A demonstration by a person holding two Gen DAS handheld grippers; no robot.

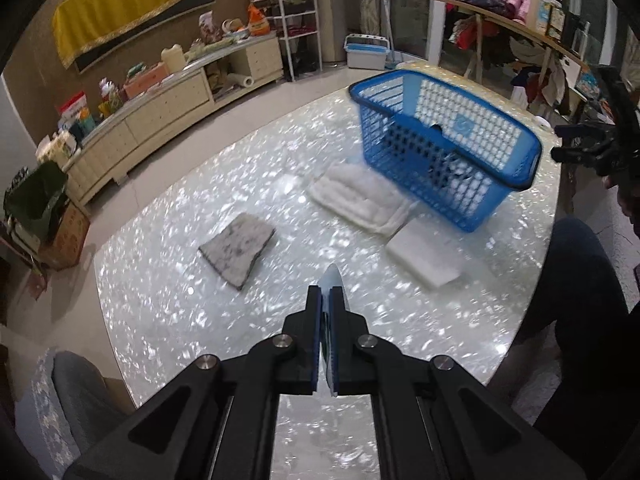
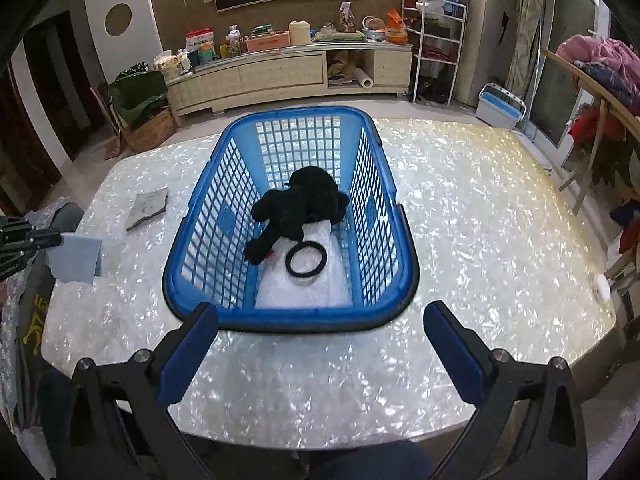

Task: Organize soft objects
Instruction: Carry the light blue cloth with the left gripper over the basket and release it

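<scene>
Left wrist view first: the left gripper (image 1: 327, 300) has its 2 blue pads clenched on a thin pale blue cloth (image 1: 331, 280), whose edge pokes up and forward from between the jaws. Ahead on the shimmering table (image 1: 168, 304) lies a grey pad (image 1: 237, 249), off to the left of the jaws. Further right sit a white quilted cloth (image 1: 360, 197) and a white folded piece (image 1: 424, 257), side by side and touching. The blue basket (image 1: 448, 148) appears tilted just behind them (blurred, so contact is hard to judge).

Over to the right wrist view: the right gripper (image 2: 320, 354) is released, its 2 fingers spread wide with nothing between them, sitting just short of the basket's (image 2: 200, 216) near rim. Inside the basket lie a black plush toy (image 2: 298, 210) and a black ring (image 2: 306, 259), the ring nearer the jaws. The pale blue cloth (image 2: 78, 258) hangs at far left, pinched by the left gripper (image 2: 56, 239), above the table's (image 2: 480, 240) left edge. The grey pad (image 2: 148, 209) lies just beyond it.
</scene>
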